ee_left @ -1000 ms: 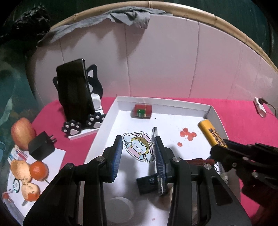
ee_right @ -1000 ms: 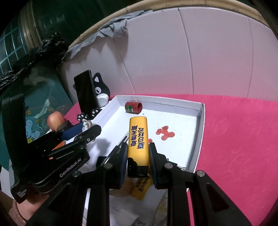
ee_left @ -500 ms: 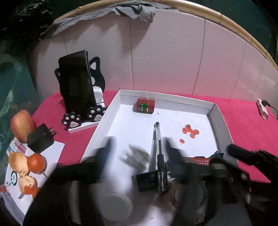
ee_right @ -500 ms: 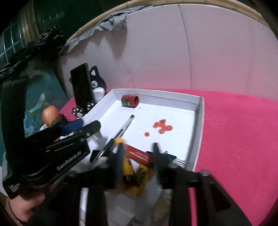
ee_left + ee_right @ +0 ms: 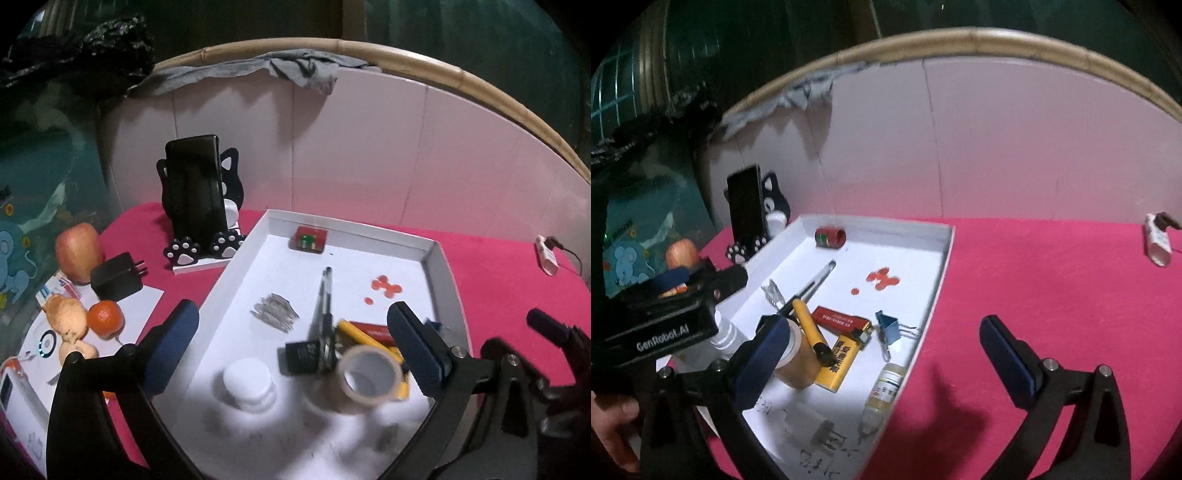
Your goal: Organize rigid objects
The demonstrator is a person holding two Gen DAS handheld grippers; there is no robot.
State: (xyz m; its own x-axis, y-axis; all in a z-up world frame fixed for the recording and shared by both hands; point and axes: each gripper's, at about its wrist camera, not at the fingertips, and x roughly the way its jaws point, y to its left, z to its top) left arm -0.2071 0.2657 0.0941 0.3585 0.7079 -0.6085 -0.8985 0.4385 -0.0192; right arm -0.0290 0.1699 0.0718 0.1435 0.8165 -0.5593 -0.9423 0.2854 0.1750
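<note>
Lighter (image 5: 839, 357) (yellow) beside left finger (image 5: 761, 360) of right tool (image 5: 886, 354)

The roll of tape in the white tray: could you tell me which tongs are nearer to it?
Left. The left tongs, jaws opening, straddle the tape roll, which lies near their right-hand pad. The right tongs hang over the tray's right edge, tape beside their left pad.

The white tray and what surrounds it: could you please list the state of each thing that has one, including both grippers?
Left gripper: jaws opening, nothing between the pads.
Right gripper: jaws opening, holding nothing.
White tray: on the pink cloth, holding clutter.
Yellow lighter: lying flat in the tray.
Pen: lying flat.
Tape roll: on its side, hole facing the camera.
Phone: upright in the cat stand, screen dark.
Blue binder clip: closed, lying in the tray.
</note>
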